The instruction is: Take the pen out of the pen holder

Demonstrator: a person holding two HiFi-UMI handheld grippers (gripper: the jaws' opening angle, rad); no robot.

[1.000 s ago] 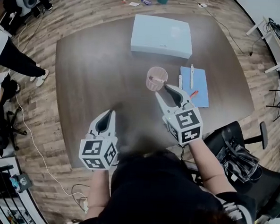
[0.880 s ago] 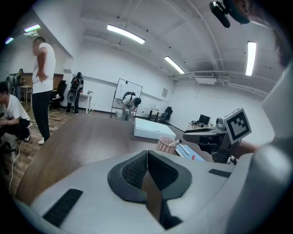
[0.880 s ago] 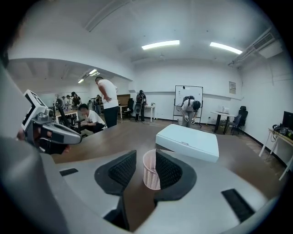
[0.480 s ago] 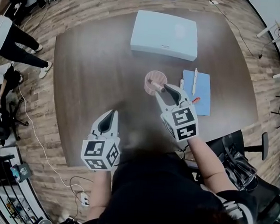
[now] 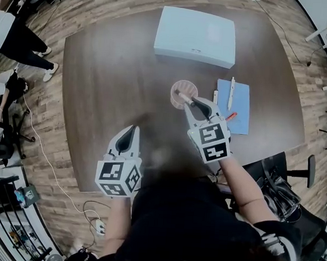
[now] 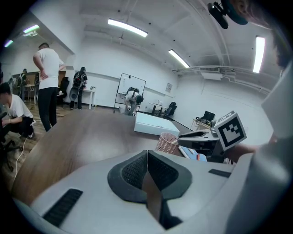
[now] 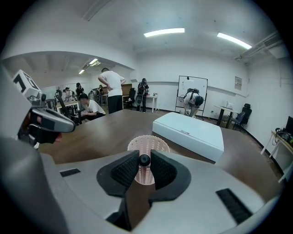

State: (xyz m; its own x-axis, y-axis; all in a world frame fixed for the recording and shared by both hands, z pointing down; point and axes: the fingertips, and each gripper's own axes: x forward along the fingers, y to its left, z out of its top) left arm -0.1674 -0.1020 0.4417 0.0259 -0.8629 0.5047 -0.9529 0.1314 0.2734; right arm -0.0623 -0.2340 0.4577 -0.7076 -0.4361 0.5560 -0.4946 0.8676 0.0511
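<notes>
Right gripper view: jaws pinch the pen [image 7: 144, 160] by its top.
The right gripper [image 5: 194, 104] has just been closing onto the pen, which stands in the pink pen holder [image 7: 137, 142]; lifting seems next. The left gripper [image 6: 147, 157] hangs closed, empty.

The right gripper [image 5: 194, 103] dropped to the pen [image 7: 144, 159], jaws closing onto it.

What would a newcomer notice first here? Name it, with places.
The right gripper at the middle of the table: its fingers have just been closing and now pinch the dark end of the pen standing in the pink mesh pen holder. Behind lies a large white box; the left gripper hangs shut and empty nearer the person.
</notes>
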